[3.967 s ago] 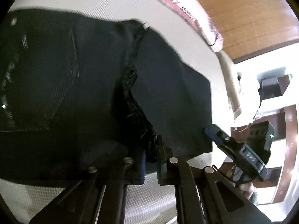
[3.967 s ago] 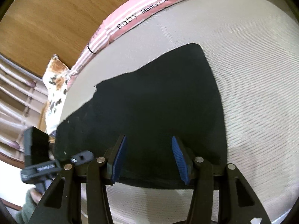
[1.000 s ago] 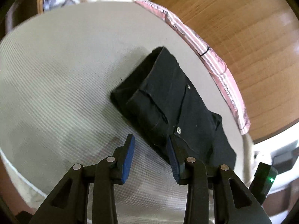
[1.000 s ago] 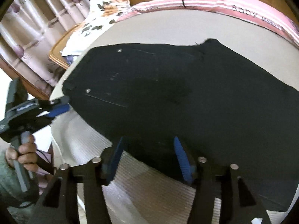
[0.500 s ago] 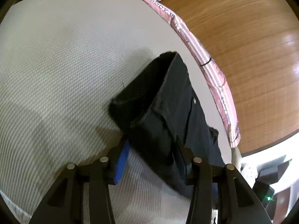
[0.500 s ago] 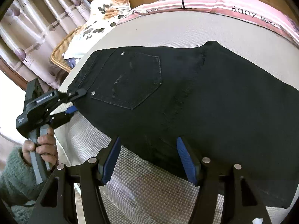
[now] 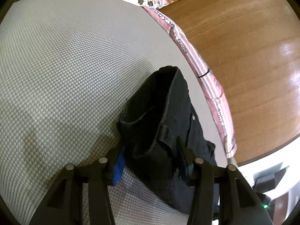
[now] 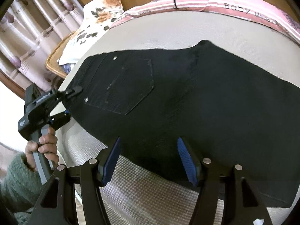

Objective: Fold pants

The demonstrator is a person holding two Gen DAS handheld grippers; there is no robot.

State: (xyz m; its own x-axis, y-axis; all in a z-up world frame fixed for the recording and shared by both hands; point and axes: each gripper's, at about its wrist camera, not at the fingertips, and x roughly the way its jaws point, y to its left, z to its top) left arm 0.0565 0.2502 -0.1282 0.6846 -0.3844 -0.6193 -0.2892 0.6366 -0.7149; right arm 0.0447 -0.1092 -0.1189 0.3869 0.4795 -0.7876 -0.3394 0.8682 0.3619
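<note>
Black pants (image 8: 187,93) lie folded lengthwise on a pale woven mattress (image 8: 150,196), back pocket up, waistband to the left. My left gripper (image 7: 151,159) is open with the waistband corner (image 7: 150,131) between its jaws, the blue pads either side of the bunched denim. In the right wrist view the left gripper (image 8: 65,101) sits at the waistband edge, held by a hand. My right gripper (image 8: 150,159) is open and empty, its blue pads just above the pants' near edge at mid-length.
A pink striped cushion (image 8: 225,1) lines the far edge of the mattress against a wooden headboard (image 7: 243,46). A floral pillow (image 8: 93,22) and a wicker basket (image 8: 54,61) stand past the left end, with curtains behind.
My left gripper has moved forward so the waistband corner sits deeper between its jaws. My right gripper has edged closer to the pants' near edge.
</note>
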